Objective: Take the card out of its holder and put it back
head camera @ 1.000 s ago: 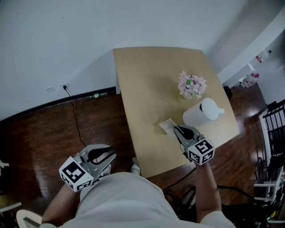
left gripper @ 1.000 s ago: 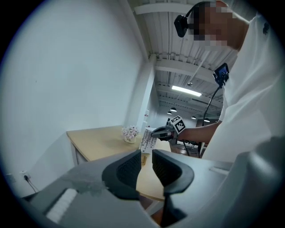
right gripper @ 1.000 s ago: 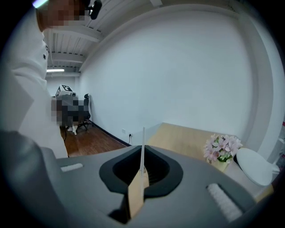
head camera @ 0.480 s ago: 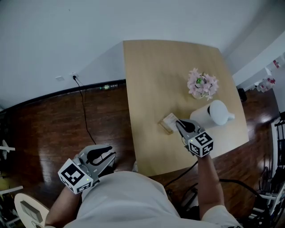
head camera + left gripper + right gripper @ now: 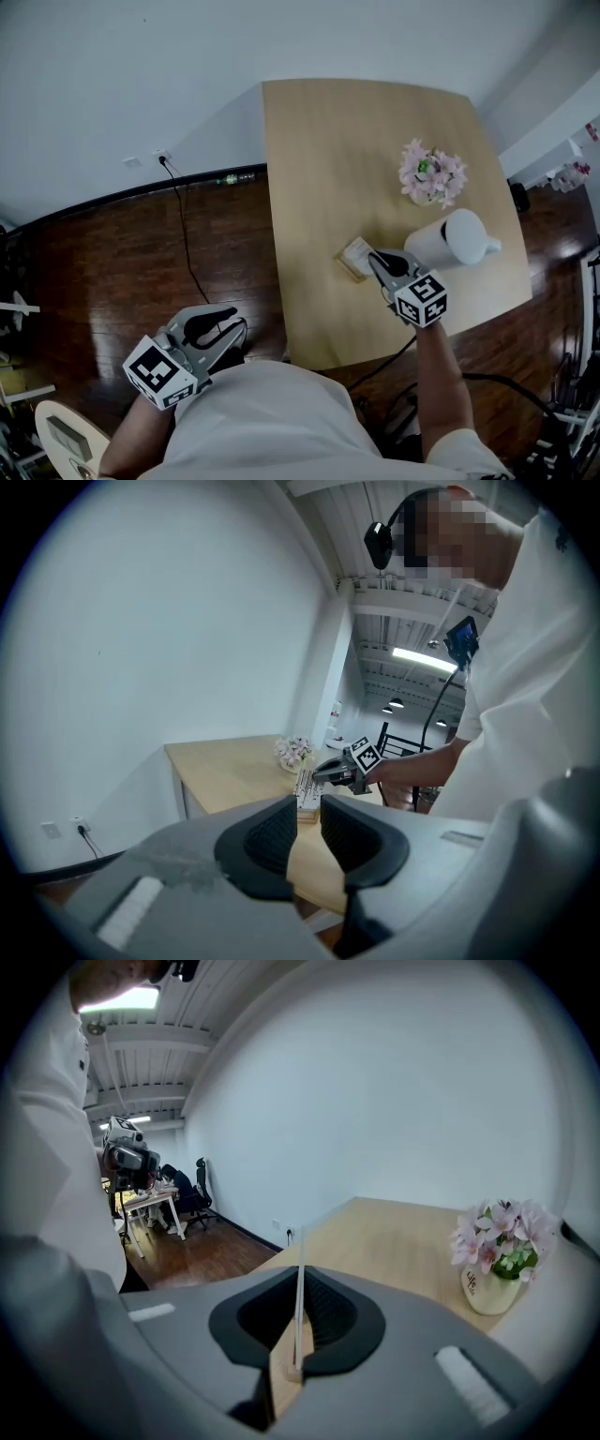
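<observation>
A white card stands on edge at the small wooden holder on the light wooden table. My right gripper is shut on the card. In the right gripper view the card shows edge-on as a thin line between the pads, its lower end at the holder. My left gripper hangs off the table's near left corner, over the floor. Its jaws stand slightly apart, open with nothing between them. From there I see the card and the right gripper across the table.
A small vase of pink flowers and a white lidded jug stand just right of the card. The same flowers sit close on the right. Dark wooden floor with a cable lies left of the table.
My right gripper has come down with the card, toward the holder. The left gripper has shifted only slightly beside the person's body.
</observation>
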